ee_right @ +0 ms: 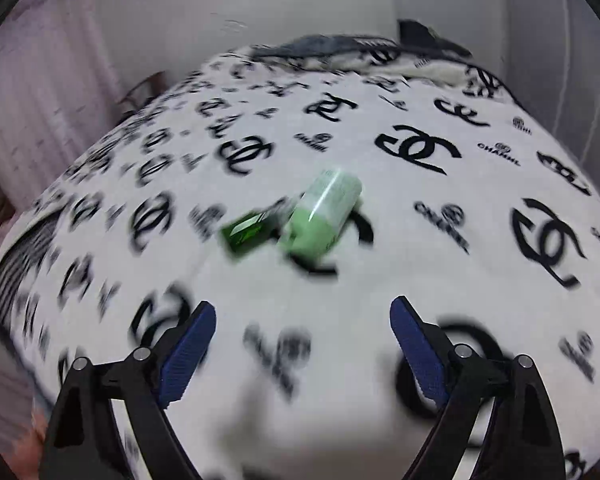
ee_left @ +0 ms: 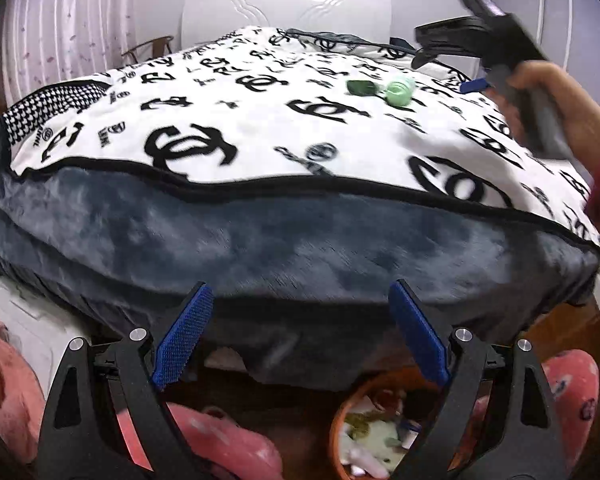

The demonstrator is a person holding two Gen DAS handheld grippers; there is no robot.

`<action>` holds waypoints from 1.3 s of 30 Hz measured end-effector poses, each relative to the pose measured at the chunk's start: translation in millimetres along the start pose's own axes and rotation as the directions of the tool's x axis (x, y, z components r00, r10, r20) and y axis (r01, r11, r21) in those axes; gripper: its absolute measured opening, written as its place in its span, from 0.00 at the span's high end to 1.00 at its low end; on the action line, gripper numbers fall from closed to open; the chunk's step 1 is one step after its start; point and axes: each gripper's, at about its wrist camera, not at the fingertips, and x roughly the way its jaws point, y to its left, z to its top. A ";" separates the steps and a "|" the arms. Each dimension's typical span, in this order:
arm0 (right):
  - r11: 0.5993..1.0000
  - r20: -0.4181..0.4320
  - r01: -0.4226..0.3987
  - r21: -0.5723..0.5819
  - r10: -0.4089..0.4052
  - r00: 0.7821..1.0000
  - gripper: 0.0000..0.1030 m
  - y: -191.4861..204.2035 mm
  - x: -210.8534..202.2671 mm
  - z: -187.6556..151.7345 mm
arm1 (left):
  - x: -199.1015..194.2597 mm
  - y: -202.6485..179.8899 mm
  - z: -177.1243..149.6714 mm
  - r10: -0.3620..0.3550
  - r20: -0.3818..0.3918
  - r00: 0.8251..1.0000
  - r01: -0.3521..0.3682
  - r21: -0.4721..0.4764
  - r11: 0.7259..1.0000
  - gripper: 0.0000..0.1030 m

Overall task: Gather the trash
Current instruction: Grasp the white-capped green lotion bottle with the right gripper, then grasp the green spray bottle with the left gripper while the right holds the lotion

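While both tools stand empty, items run so: left gripper (ee_left: 300,328), jaws wide apart, held low at the bed's foot above a bin (ee_left: 374,432) of scraps; blanket (ee_right: 380,280), white with black logos; dark green wrapper (ee_right: 247,234) touching a pale green bottle (ee_right: 324,212), both lying mid-blanket; right gripper (ee_right: 302,344), jaws spread, near them.

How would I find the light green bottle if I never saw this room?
Look at the big bed with the white blanket covered in black logos. Near the middle of it two small green things lie side by side. The bottle is the bigger, pale mint, round one lying on its side; its neighbour is a smaller, dark green boxy wrapper just to its left.
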 end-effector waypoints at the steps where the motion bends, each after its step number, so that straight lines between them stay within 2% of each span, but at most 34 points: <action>1: 0.999 -0.009 0.027 0.029 -0.027 1.000 0.18 -0.9 16.7 14.8 | 2.5 1.7 1.9 0.002 0.002 1.000 -0.002 -0.003 1.000 0.15; 6: 0.985 -0.054 0.129 0.116 -0.124 0.991 0.21 -10.8 78.1 58.2 | 17.0 10.9 14.1 -0.020 -0.010 1.000 0.019 -0.015 1.000 0.15; 7: 0.981 -0.070 0.145 0.131 -0.137 0.988 0.26 -13.1 88.3 63.8 | 19.0 11.5 16.8 -0.024 -0.010 1.000 0.024 -0.015 1.000 0.15; 11: 0.977 -0.143 0.112 0.181 -0.086 0.986 0.39 -16.8 125.8 73.9 | 26.5 12.7 24.6 -0.024 -0.009 1.000 0.023 -0.011 1.000 0.15; 13: 0.980 -0.140 0.108 0.166 -0.085 0.987 0.45 -12.4 129.8 72.9 | 28.7 13.0 27.3 -0.020 -0.011 1.000 0.019 -0.012 1.000 0.15; 15: 0.983 -0.127 0.116 0.139 -0.098 0.987 0.46 -8.4 128.0 71.3 | 29.2 14.0 30.5 -0.018 -0.010 1.000 0.018 -0.015 1.000 0.15; 18: 0.986 -0.108 0.082 0.147 -0.067 0.992 0.49 -10.8 111.3 71.1 | 26.6 14.0 35.3 -0.016 -0.002 1.000 0.016 -0.015 1.000 0.15; 23: 0.996 0.011 -0.011 0.092 0.010 1.000 0.53 -18.1 45.7 70.4 | 24.4 9.5 51.3 -0.015 0.012 1.000 0.015 -0.004 1.000 0.15; 26: 0.994 0.067 -0.087 0.070 0.082 0.994 0.53 -29.8 3.7 64.8 | 25.1 2.9 72.4 -0.011 0.049 0.999 0.011 0.015 1.000 0.15; 29: 0.990 0.117 -0.135 0.031 0.130 0.985 0.53 -40.8 -37.4 51.8 | 41.8 -7.1 111.9 -0.023 0.081 0.996 0.017 0.066 0.998 0.15; 32: 0.985 0.162 -0.172 -0.002 0.170 0.972 0.53 -51.7 -73.7 36.0 | 78.9 -19.4 162.4 -0.116 0.055 0.992 0.109 0.113 0.988 0.15; 36: 0.977 0.204 -0.209 -0.039 0.213 0.956 0.53 -71.1 -116.4 7.4 | 143.7 -37.1 216.8 -0.216 -0.040 0.975 0.220 0.131 0.967 0.15; 39: 0.974 0.208 -0.222 -0.041 0.225 0.952 0.53 -86.2 -133.2 -11.1 | 195.0 -59.9 246.6 -0.199 -0.107 0.974 0.217 0.197 0.956 0.15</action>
